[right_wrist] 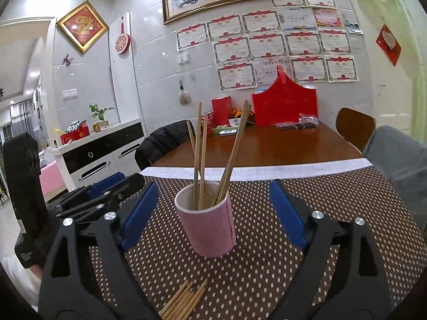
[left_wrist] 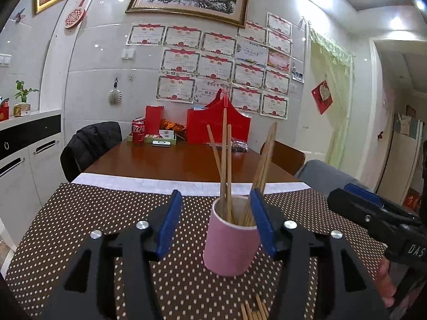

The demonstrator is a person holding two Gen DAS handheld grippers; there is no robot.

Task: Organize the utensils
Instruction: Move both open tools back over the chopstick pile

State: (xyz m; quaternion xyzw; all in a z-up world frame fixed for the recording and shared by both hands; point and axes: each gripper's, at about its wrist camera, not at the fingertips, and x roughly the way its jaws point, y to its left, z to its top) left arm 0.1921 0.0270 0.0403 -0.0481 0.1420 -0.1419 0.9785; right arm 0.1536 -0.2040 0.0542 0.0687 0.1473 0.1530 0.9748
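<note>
Here the pink cup [left_wrist: 231, 242] stands upright on the dotted mat [left_wrist: 80, 213], toward the middle and back from the near edge. Five or so chopsticks [left_wrist: 225, 165] stand in it, leaning outward in two clusters. A loose bundle [right_wrist: 184, 301] of chopsticks lies flat on the mat at the near edge, in front of the cup.

The left gripper [left_wrist: 216, 226] has its blue pads spread wide; the right pad sits just at the cup's rim, though whether it touches is hard to judge. The right gripper [right_wrist: 213, 213] is also spread wide, both pads clear of the cup. Beyond the mat's far edge runs a white strip, then the brown table [left_wrist: 173, 160] with a red can [left_wrist: 138, 132].
</note>
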